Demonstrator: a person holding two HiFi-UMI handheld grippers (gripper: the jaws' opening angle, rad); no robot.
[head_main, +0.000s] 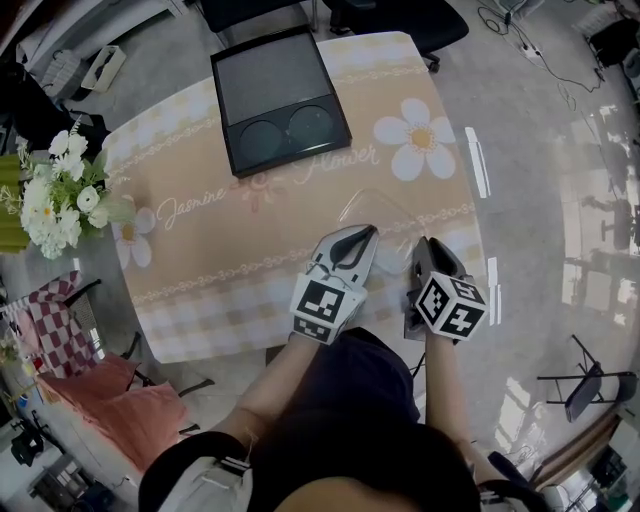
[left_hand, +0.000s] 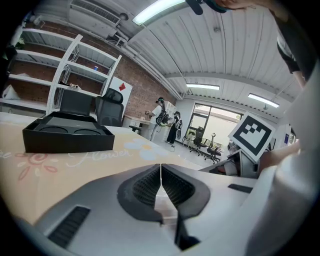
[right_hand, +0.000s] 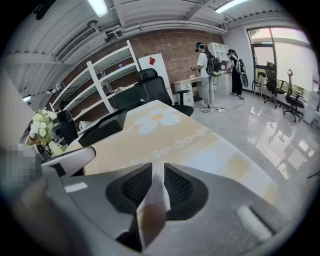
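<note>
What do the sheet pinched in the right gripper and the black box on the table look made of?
The clear sheet: probably thin plastic film; see-through, glossy, creased. The black box: rigid cardboard or plastic, can't tell which; matte, sharp straight edges.

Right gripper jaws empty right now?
No: the right gripper view shows the right gripper shut on a thin clear plastic film, which runs between its jaws.

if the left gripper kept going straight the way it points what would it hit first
Nothing solid, it seems: the left gripper, shut on clear film, points low over the tablecloth toward its daisy print; the black box sits left of that line. Depth unclear.
</note>
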